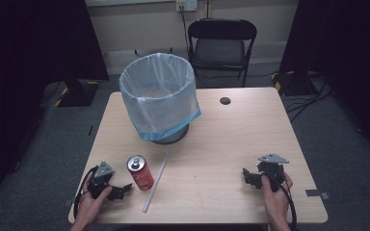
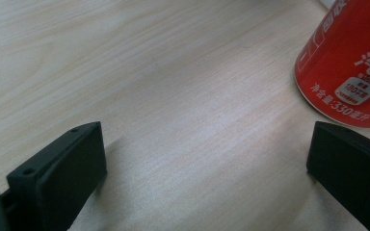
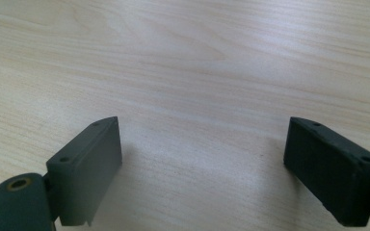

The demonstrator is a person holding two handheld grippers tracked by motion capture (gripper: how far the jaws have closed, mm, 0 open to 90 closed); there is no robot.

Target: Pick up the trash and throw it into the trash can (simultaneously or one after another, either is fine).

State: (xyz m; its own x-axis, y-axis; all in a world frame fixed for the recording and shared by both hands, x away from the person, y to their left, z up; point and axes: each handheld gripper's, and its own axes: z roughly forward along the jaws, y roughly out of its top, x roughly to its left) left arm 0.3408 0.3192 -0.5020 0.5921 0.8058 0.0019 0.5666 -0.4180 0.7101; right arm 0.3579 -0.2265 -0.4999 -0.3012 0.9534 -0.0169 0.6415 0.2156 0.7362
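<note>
Two black hand-held grippers: left hand-held gripper (image 1: 118, 191), right hand-held gripper (image 1: 248, 176). Grey three-cornered plate (image 1: 273, 158) atop each, black cable (image 1: 289, 202) trailing behind. Blocky matte jaws with small screw holes. Bare forearms, no sleeves.

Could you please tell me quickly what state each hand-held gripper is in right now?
Left hand-held gripper: open, holding nothing; the red aluminium drink can stands just beyond its jaws.
Right hand-held gripper: open, holding nothing.
</note>
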